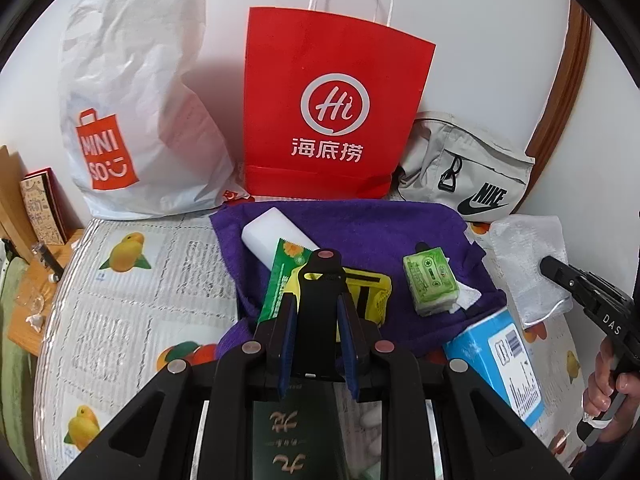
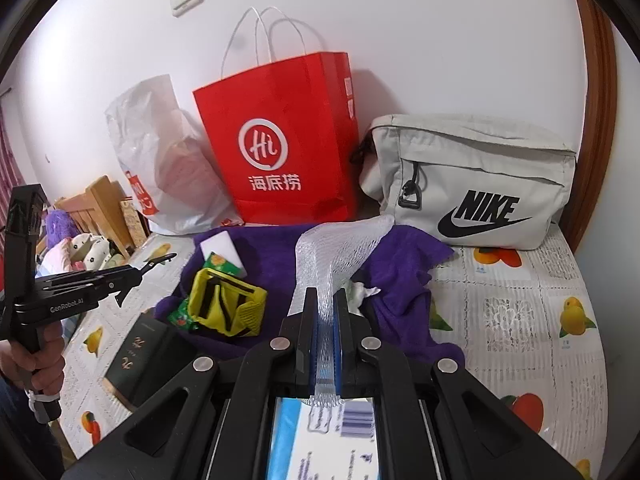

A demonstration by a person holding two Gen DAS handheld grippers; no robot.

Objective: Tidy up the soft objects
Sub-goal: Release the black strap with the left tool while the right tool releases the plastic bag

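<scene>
Right gripper (image 2: 325,312) is clamping the white foam net (image 2: 340,248) — jaws nearly closed on its lower end, the rest arching up ahead of them over the purple towel (image 2: 400,280). Left gripper (image 1: 317,312) is hovering with jaws partly open around nothing — yellow mesh pouch (image 1: 368,292) and green wrapper (image 1: 282,280) lying just ahead of them on the towel, green cassette-print sponge (image 1: 430,280) off to their right.
</scene>
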